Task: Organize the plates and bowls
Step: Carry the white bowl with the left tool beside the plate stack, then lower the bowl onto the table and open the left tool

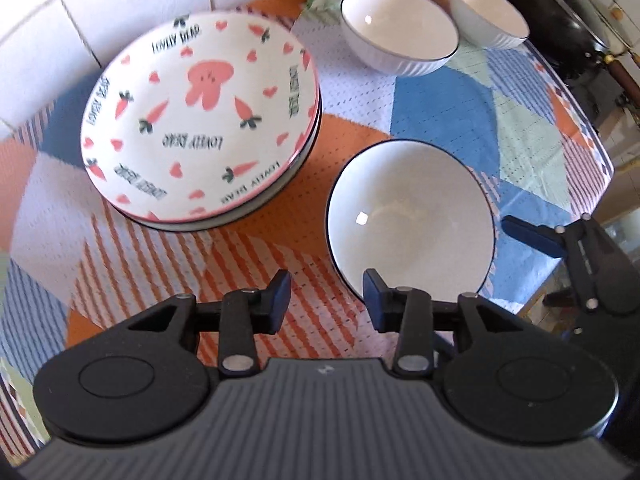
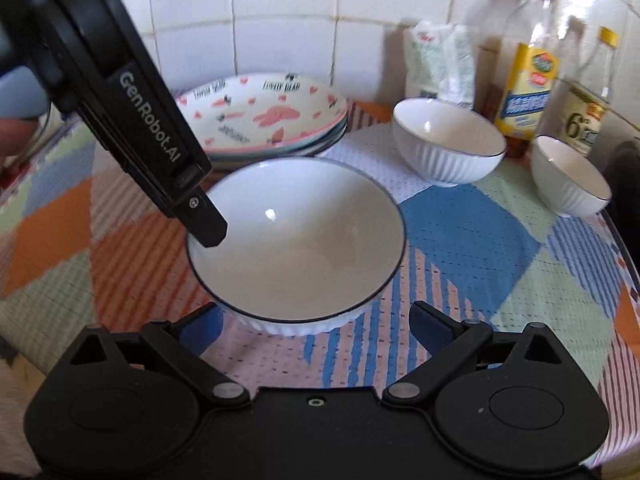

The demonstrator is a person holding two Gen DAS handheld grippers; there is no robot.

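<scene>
Left wrist view: the left gripper [image 1: 326, 300] hangs released, nothing between its jaws, its right finger over the near rim of the big white bowl [image 1: 412, 216] — a careless dip could tip it.

Right wrist view: the right gripper [image 2: 316, 320] is spread wide, empty, around that bowl's near wall; closing crooked could shove it into the plate stack [image 2: 272, 120] beyond.

White bowl [image 2: 296, 240] rimmed dark; plate [image 1: 200, 120] pink rabbit, carrots, hearts; patchwork cloth [image 1: 440, 108].
</scene>
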